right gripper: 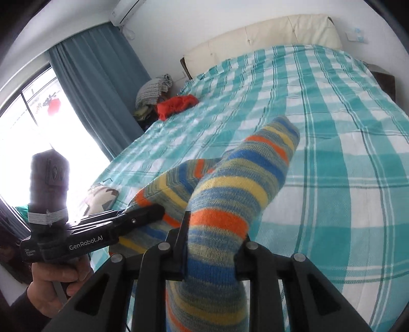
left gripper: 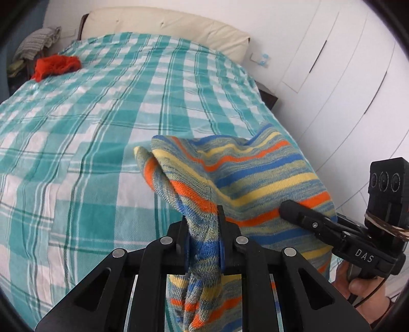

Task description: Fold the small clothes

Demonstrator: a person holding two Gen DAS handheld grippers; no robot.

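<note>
A small knit garment (left gripper: 255,173) striped in blue, yellow, orange and grey hangs above the bed, held up between both grippers. In the left wrist view my left gripper (left gripper: 202,219) is shut on a bunched edge of it, with the cloth drooping below the jaws. My right gripper (left gripper: 286,206) comes in from the right and clamps another edge of the same piece. In the right wrist view my right gripper (right gripper: 216,227) is shut on the striped garment (right gripper: 255,158), one part of which sticks up like a sleeve. The left gripper (right gripper: 158,212) pinches the cloth at the left, held by a hand (right gripper: 51,281).
The bed's teal checked cover (left gripper: 102,127) spreads out below. A red garment (left gripper: 57,66) lies near its far left edge, beside a pile of clothes (left gripper: 38,43). A cream headboard (left gripper: 166,20) stands at the back and white wardrobe doors (left gripper: 332,63) on the right. A blue curtain (right gripper: 97,89) hangs by the window.
</note>
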